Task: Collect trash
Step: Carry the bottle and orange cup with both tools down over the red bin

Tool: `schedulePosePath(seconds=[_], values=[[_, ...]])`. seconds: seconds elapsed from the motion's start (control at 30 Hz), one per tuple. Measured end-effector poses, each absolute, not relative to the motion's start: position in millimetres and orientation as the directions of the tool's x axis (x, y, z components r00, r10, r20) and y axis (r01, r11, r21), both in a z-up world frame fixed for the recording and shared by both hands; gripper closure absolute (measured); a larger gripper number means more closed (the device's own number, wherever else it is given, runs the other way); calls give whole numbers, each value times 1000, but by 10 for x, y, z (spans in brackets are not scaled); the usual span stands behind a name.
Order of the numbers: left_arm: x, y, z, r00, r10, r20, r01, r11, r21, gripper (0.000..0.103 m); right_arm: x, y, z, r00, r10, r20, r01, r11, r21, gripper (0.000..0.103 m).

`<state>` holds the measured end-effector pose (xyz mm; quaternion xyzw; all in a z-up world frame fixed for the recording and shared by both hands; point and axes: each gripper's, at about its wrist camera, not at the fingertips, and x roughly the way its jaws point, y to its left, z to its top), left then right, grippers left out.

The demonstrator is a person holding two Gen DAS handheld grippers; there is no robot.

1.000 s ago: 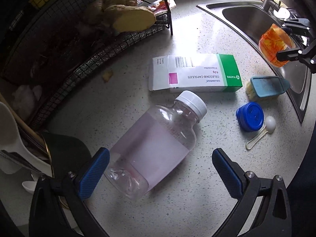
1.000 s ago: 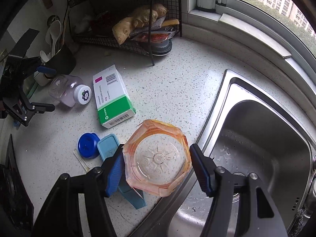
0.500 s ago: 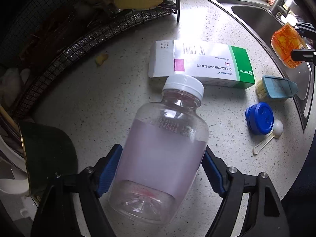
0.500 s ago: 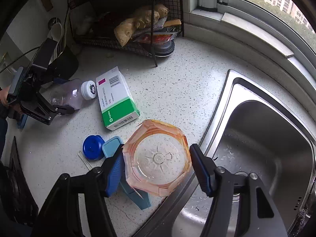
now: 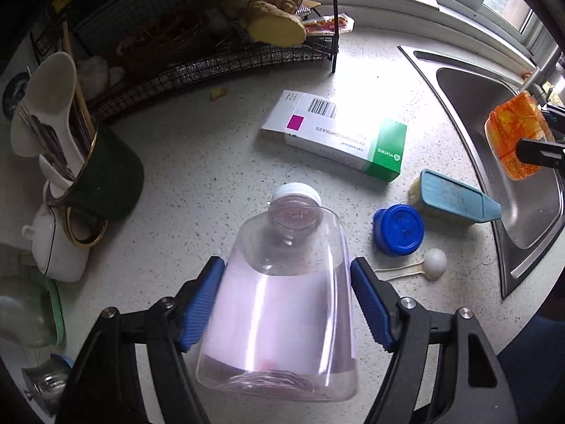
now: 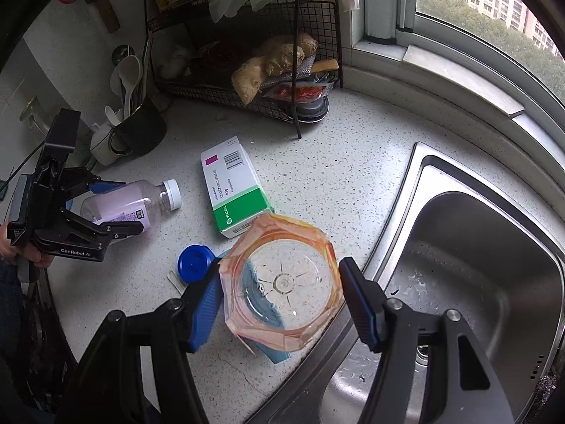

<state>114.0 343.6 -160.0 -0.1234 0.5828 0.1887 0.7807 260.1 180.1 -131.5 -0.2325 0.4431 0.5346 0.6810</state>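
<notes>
Room: window behind the sink.
Table: speckled white table, wire rack at the back.
Left claw: closing, pads against a clear bottle.
Right claw: clamped on an orange-rimmed container.
Clutter: medicine box, blue lid, brush lying loose.

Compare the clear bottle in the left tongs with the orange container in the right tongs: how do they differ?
1. The clear bottle has a pale pink label; the orange container has orange-tinted walls.
2. The bottle wears a white cap; no cap shows on the container.
3. The bottle looks rounded; the container's base is octagonal.

Shared: both are see-through plastic, each between blue pads of tongs, left tongs closing, right tongs.
</notes>
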Motion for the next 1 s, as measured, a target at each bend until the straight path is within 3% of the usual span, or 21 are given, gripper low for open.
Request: schedulePosePath(seconds=[0.47,1.0], values=[[636,2092,-849,278,256,-926,-610,792,36,32,2197,849,-1080,-38,619,-785,-970,167,178,41],[-34,-182,-911,212,329,-920,-782,622,42,33,1659,-581,-1274,-192,618,-762,-979,-71,189,41]])
